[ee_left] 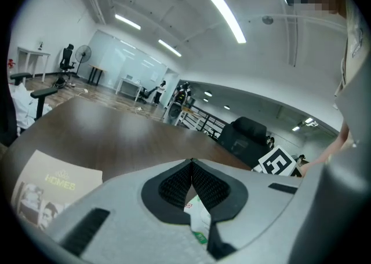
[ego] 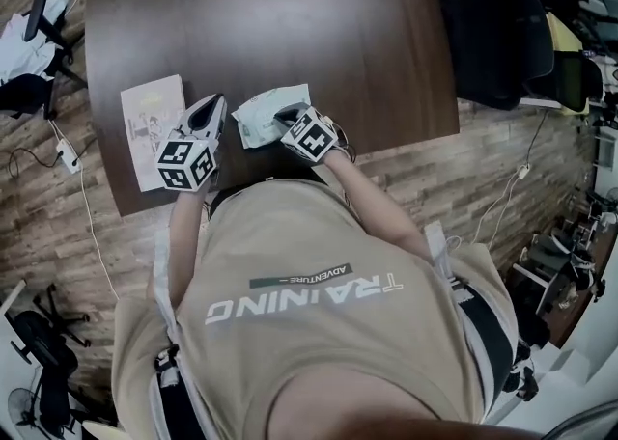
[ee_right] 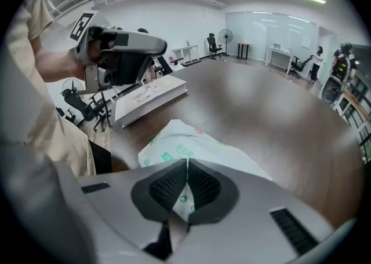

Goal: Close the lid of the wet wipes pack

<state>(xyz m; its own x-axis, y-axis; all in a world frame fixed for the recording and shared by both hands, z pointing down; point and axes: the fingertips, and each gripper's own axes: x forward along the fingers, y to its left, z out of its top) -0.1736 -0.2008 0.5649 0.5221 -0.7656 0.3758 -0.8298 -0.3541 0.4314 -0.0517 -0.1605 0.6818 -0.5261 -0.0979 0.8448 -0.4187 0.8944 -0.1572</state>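
Note:
The wet wipes pack is a soft white-and-green pouch lying flat near the table's front edge. Its lid does not show from any view. My right gripper rests over the pack's right end, jaws shut tip to tip with nothing between them. In the right gripper view the pack spreads out just under and beyond the right gripper. My left gripper hovers left of the pack, also shut and empty. Through the gap behind the left gripper's tips a strip of the pack shows.
A white booklet lies left of the pack near the dark wooden table's front-left corner, also seen as the booklet under the raised left gripper. Office chairs stand at the right, with cables on the floor at left.

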